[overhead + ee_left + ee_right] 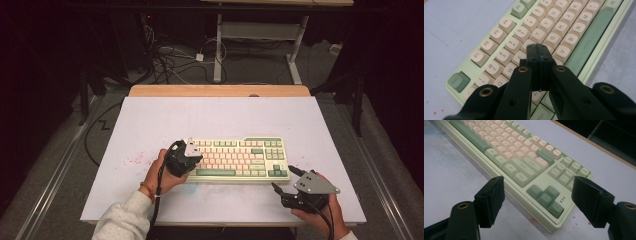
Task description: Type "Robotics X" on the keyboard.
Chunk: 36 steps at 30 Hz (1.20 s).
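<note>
A pale green keyboard (237, 159) with cream and green keys lies on the white table (220, 120). My left gripper (199, 159) is shut with nothing between its pads and hovers over the keyboard's left letter keys (534, 36); in the left gripper view its tips (538, 48) sit near the D and F keys. My right gripper (283, 178) rests near the table's front edge, just right of the keyboard's front right corner. Its jaws stand open, and between them in the right gripper view lie the green arrow keys (546, 196).
Red specks (135, 160) mark the table left of the keyboard. A wooden strip (220, 90) edges the far side of the table. Beyond it are table legs (218, 50) and cables (170, 62) on the floor.
</note>
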Each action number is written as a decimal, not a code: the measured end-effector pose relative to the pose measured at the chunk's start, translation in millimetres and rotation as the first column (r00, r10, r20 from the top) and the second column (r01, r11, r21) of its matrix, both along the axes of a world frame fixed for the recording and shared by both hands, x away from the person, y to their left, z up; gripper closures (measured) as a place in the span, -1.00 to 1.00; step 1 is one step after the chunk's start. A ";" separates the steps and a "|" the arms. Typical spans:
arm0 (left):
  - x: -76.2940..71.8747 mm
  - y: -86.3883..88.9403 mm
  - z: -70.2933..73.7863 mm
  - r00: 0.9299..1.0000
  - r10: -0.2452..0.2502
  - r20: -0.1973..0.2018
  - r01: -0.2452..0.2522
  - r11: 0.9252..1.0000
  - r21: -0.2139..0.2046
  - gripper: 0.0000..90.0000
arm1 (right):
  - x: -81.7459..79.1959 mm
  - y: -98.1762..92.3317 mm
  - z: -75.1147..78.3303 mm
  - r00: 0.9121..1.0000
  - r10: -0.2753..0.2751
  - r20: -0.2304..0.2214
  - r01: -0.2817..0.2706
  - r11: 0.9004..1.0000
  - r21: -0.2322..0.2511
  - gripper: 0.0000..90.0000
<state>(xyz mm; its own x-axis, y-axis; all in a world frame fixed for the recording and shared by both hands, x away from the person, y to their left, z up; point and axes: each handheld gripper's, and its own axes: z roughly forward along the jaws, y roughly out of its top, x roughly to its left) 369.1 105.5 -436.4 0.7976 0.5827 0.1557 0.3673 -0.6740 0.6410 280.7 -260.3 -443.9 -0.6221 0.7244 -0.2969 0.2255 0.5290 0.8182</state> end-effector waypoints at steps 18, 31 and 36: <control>10.8 12.4 -5.4 0.999 0.042 -0.033 -0.042 0.999 0.002 0.94 | 0.1 2.3 -1.0 1.000 0.006 -0.003 -0.006 1.000 -0.007 -0.41; 12.7 8.6 -10.8 0.998 0.031 -0.049 -0.030 0.999 0.015 0.93 | 0.8 3.1 -2.4 1.000 0.009 -0.013 -0.009 1.000 -0.013 -0.41; 12.4 7.9 -10.8 0.998 0.030 -0.046 -0.030 0.999 0.017 0.92 | 1.2 3.3 -2.7 1.000 0.012 -0.014 -0.012 1.000 -0.015 -0.41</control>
<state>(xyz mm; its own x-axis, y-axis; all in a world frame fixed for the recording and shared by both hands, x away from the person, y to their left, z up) 381.6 113.4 -447.2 0.7864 0.6042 0.1287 0.4163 -0.6722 0.6122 281.9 -257.0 -446.6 -0.6348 0.7123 -0.2993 0.2300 0.5440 0.8069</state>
